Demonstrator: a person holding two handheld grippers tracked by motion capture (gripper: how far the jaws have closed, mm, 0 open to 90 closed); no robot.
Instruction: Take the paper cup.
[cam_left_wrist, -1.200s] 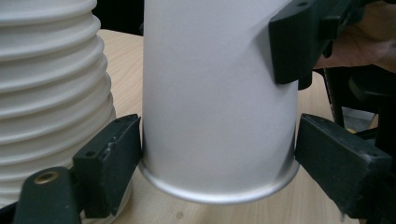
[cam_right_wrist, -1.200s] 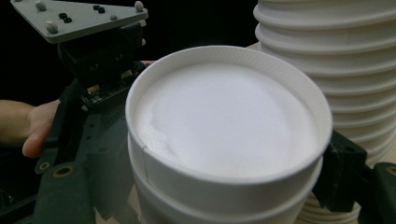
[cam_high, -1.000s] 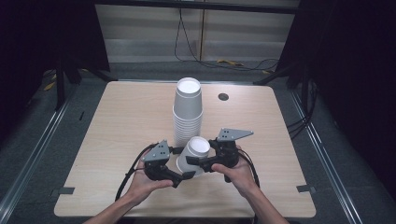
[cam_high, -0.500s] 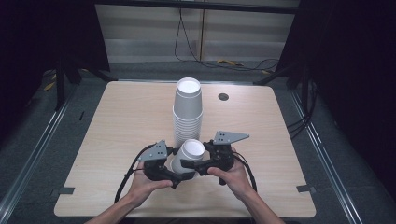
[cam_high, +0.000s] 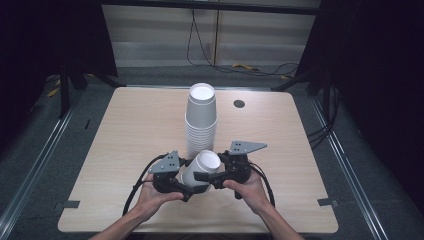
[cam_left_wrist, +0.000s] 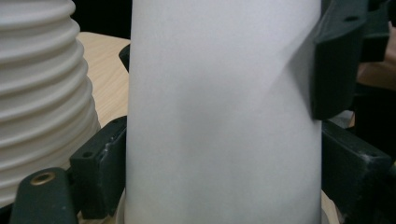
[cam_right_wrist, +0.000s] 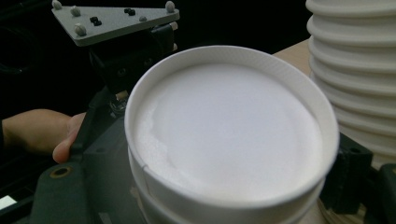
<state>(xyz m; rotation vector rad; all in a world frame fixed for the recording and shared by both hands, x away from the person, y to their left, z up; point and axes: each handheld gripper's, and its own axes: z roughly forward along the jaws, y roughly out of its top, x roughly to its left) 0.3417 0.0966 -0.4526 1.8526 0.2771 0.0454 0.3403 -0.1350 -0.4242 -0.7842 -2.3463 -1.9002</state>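
White paper cup (cam_high: 201, 168) held tilted above table (cam_high: 125, 130) near front edge, just before tall cup stack (cam_high: 201, 120) at centre. Left gripper (cam_high: 189, 189) jaws clamped on cup wall. Right gripper (cam_high: 204, 176) jaws closed against cup near rim. Both hands at front edge.

Bare forearms, two black tools, left tool (cam_high: 186, 186), right tool (cam_high: 206, 176), grey triangular screw-studded plates, trailing black cables
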